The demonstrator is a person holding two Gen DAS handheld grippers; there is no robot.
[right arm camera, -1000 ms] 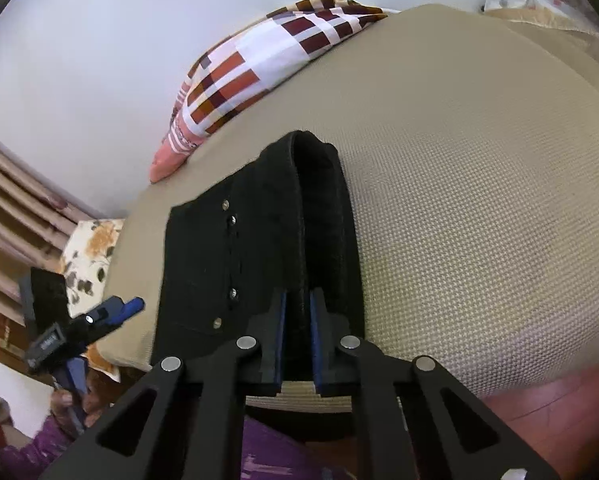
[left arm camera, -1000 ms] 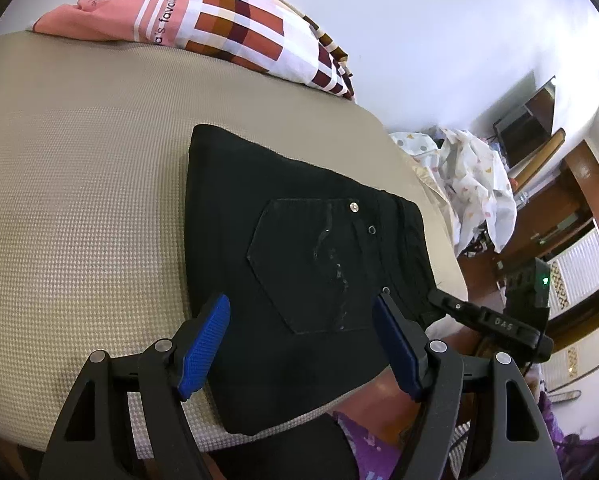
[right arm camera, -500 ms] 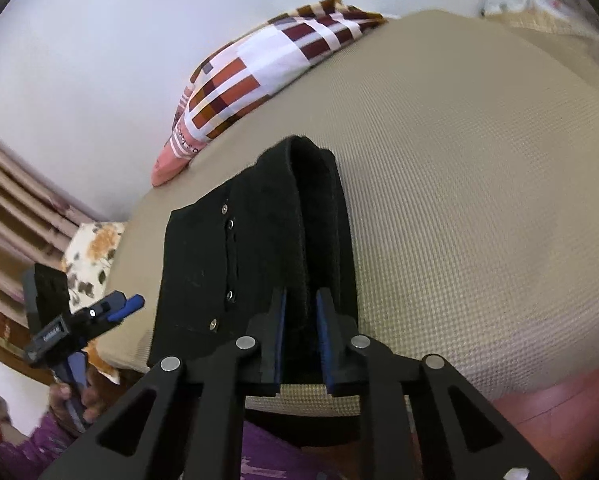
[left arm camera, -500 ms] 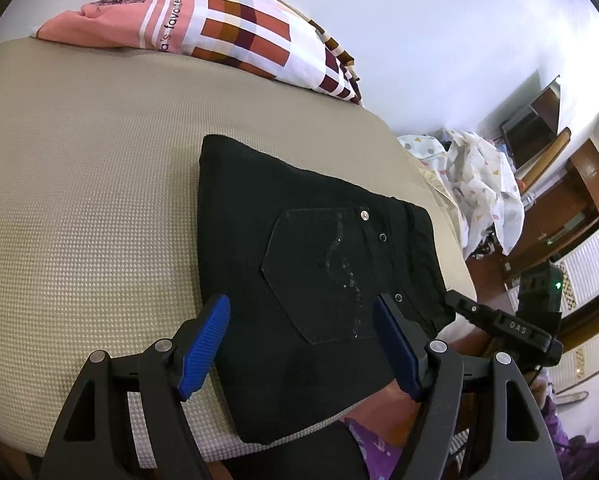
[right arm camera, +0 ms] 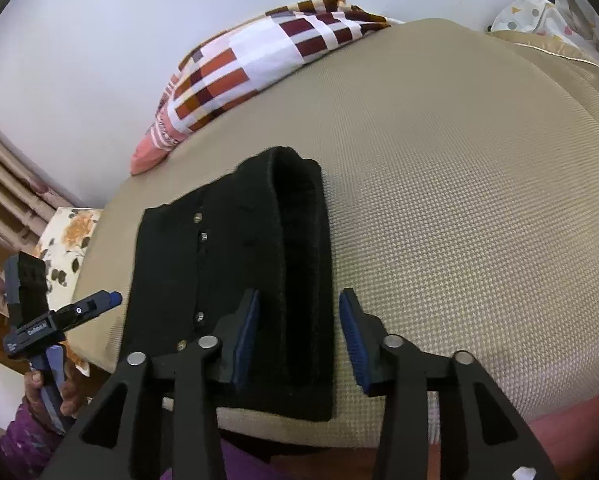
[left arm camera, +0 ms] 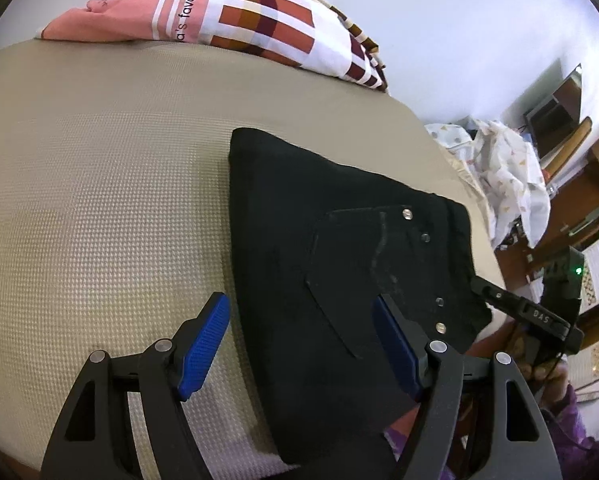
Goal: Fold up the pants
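Observation:
Black pants (left arm camera: pixel 331 264) lie folded into a compact stack on the beige bed (left arm camera: pixel 99 200), back pocket and rivets facing up. My left gripper (left arm camera: pixel 303 344) is open above the stack's near edge and holds nothing. In the right wrist view the pants (right arm camera: pixel 235 264) show their thick folded side. My right gripper (right arm camera: pixel 299 340) is open, its jaws standing on either side of that folded edge without pinching it. The right gripper also shows in the left wrist view (left arm camera: pixel 527 312), and the left gripper shows in the right wrist view (right arm camera: pixel 59 316).
A checked red, white and pink pillow (left arm camera: pixel 235 20) lies at the bed's far edge by the wall. A white patterned cloth (left arm camera: pixel 507 176) is heaped beyond the bed's right end. A floral cushion (right arm camera: pixel 67 236) sits at the left end. Wooden furniture (left arm camera: pixel 587 184) stands beyond.
My right gripper has opened and let go of the folded edge of the pants. The left gripper has drawn back slightly and stays open.

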